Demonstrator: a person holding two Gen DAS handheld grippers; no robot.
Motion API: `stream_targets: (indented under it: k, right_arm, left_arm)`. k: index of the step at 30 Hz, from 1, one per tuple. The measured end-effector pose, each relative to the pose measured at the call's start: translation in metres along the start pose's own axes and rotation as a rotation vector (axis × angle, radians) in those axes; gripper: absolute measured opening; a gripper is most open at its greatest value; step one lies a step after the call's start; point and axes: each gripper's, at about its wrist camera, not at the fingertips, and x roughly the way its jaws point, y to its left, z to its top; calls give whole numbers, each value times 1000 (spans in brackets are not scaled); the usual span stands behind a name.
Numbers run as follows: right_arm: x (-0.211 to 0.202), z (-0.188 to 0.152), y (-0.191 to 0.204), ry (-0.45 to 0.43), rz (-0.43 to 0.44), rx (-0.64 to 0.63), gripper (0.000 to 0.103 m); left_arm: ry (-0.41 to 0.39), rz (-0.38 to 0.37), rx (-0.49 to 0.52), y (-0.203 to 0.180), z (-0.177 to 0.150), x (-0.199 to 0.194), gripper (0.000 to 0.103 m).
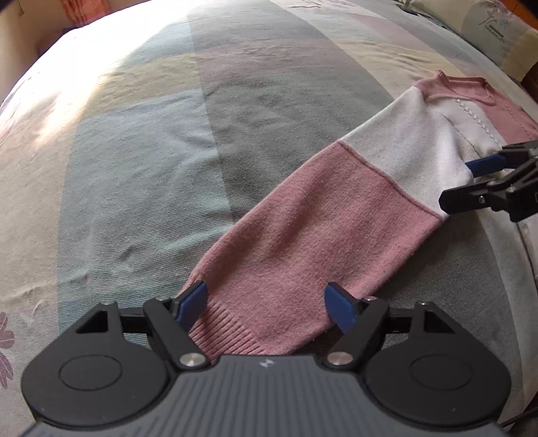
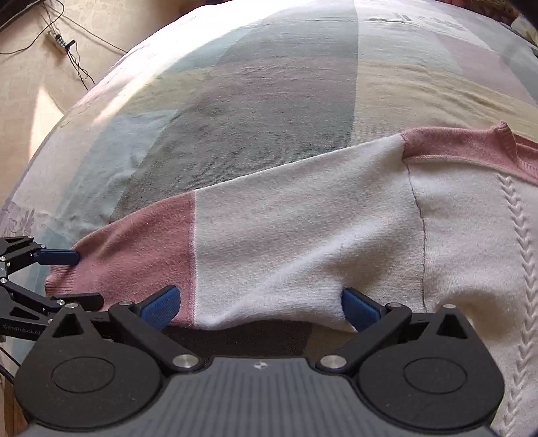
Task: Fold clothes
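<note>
Where sunlight crosses the pastel patchwork bedspread (image 1: 141, 141), we log a pink-and-white sweater (image 2: 302, 235), both grippers (image 1: 269, 302) (image 2: 260, 307) spread wide, and a power strip (image 2: 59, 40) on the floor.

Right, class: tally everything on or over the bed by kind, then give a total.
Sweater: 1
Pillow: 1
Grippers: 2, the left gripper and right gripper, both open
Total: 4
</note>
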Motion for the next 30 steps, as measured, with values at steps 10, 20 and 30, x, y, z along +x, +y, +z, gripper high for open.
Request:
stream_targets:
  k: [10,20,30]
  right_arm:
    - [-78,-19,-82,-58,-44,-191,103]
    - [-148,-83,-259,-12,-308,-148,103]
    - [-172,-129,-335,-6,-349,32,103]
  left_arm:
    - [-137,14,48,-129,62,-14,77]
    - [-153,-283,137,-329,131,51,78]
    - [-137,-113,29,-322,177,59,75]
